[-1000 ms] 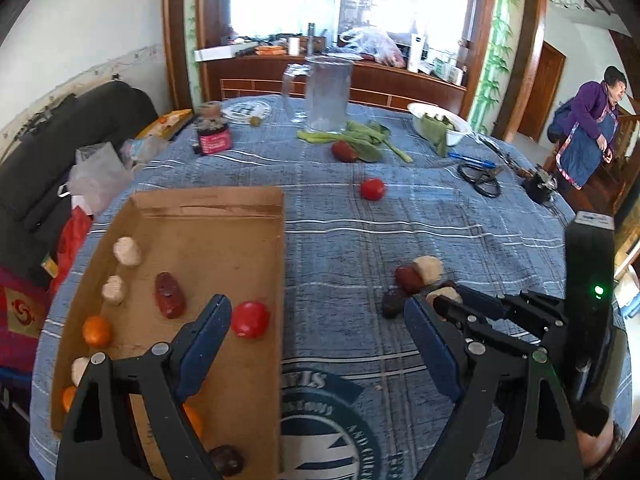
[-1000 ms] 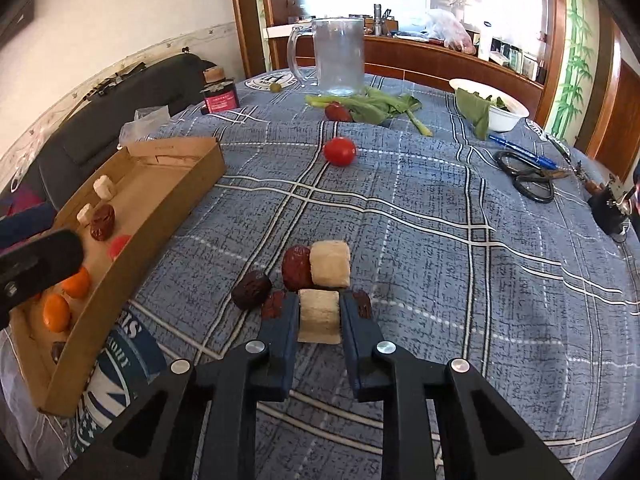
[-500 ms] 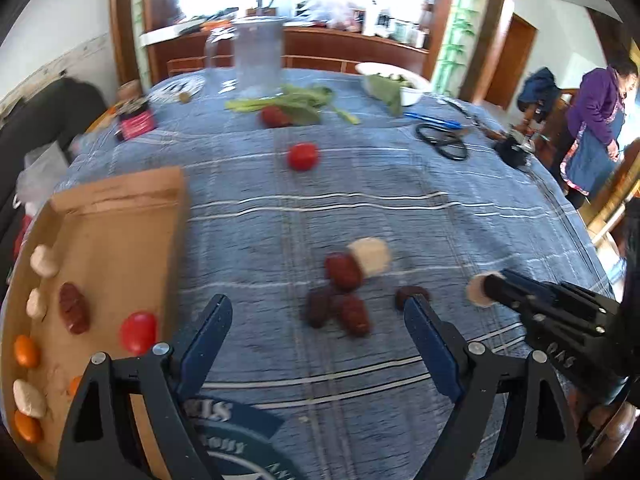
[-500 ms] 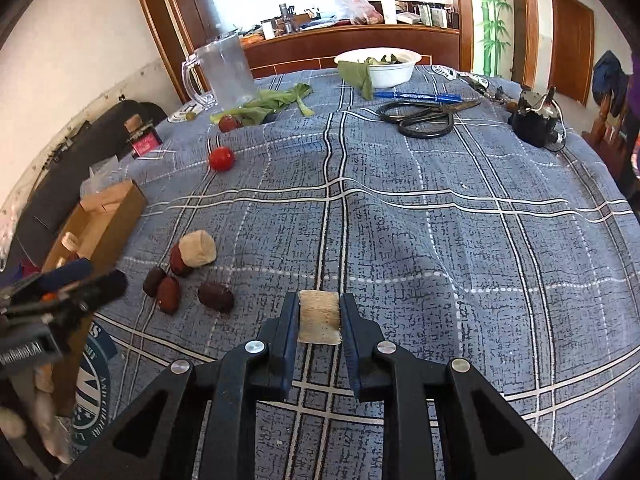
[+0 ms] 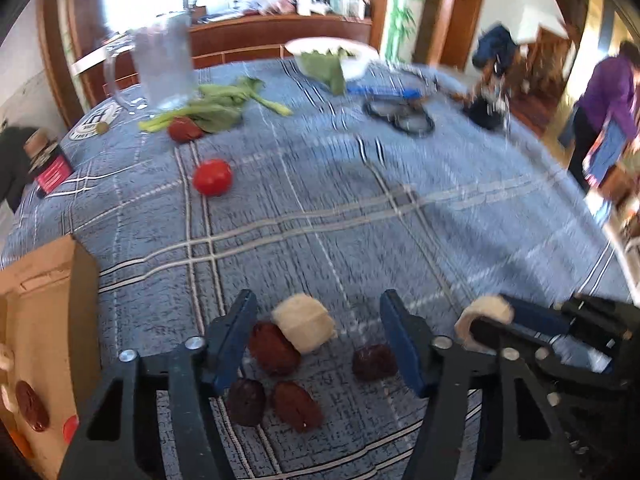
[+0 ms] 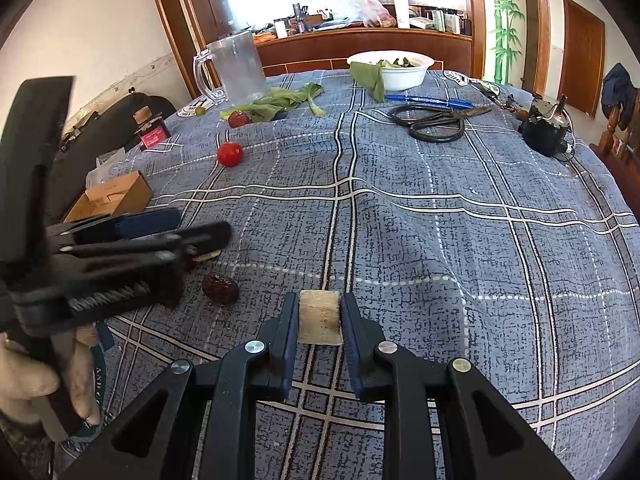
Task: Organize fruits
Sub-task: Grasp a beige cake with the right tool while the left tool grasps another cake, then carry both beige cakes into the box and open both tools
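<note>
The right gripper (image 6: 319, 318) clenches a pale chunk (image 6: 320, 316) for boxing, while the left gripper (image 5: 316, 344) gapes over dates (image 5: 274, 347) at 6 o'clock.

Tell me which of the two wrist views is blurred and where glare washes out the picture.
Left wrist view: motion-smeared, worst at the scissors and far table edge, window glare bleaching the top left behind the clear jug. Right wrist view: mostly sharp, scissors crisp, only the left gripper smeared; window overexposed; fisheye bends both.
</note>
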A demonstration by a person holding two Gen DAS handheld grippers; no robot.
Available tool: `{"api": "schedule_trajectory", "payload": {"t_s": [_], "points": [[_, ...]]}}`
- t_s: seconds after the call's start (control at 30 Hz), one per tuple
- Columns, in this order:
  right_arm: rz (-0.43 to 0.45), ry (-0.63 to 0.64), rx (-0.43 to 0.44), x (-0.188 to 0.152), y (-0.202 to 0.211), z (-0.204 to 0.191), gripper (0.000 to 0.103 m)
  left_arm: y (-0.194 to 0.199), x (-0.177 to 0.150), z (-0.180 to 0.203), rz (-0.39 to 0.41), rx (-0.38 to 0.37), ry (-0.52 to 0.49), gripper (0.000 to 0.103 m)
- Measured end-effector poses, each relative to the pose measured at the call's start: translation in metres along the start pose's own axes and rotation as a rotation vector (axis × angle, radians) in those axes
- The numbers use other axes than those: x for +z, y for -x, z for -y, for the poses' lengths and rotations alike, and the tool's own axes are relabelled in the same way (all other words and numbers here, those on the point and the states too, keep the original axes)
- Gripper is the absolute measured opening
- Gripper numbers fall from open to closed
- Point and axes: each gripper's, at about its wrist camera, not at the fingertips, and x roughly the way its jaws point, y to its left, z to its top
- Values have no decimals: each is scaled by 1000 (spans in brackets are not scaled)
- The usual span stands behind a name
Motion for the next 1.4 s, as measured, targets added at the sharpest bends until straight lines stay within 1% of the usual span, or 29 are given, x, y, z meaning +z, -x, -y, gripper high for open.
{"api": "schedule_trajectory", "payload": {"t_s": [0.03,0.07,0.17,0.23,0.37,0.47,0.53,0.67,0.77,0.83,0.93,1.03,1.1,1.13,1.2,1.3,1.4], "points": [[-2,5,-3,0,-1,-1,23,-3,-2,2,-15,14,-15,33],[-2,10,-8,0,0,-2,23,-3,-4,2,-17,45,-19,31],[-1,-1,-5,0,0,-1,22,3,-8,-5,-8,16,26,31],[4,-11,-5,0,2,1,22,10,-9,-8,13,29,45,31],[25,-24,0,2,6,5,22,39,-15,-13,54,13,99,31],[59,-33,50,4,13,5,22,65,-23,-17,88,8,136,31],[92,-39,112,5,20,4,22,87,-32,-21,116,6,165,31],[143,-21,169,5,29,-5,22,127,-54,-38,174,12,236,31],[164,-2,195,3,33,-15,22,157,-77,-57,214,56,292,31],[173,25,188,0,36,-25,22,170,-92,-70,224,95,318,31],[169,56,187,0,39,-43,23,189,-115,-94,234,183,355,32],[178,94,207,0,51,-66,23,202,-138,-119,239,255,402,32],[180,122,222,-2,59,-82,23,206,-153,-135,232,317,426,32],[178,137,237,-3,62,-93,23,207,-158,-141,227,334,436,32],[166,164,265,-4,66,-112,23,207,-167,-151,221,345,457,32],[138,222,297,-7,65,-147,23,204,-181,-167,206,340,496,32],[107,272,327,-13,58,-181,23,196,-189,-177,184,329,513,32]]}}
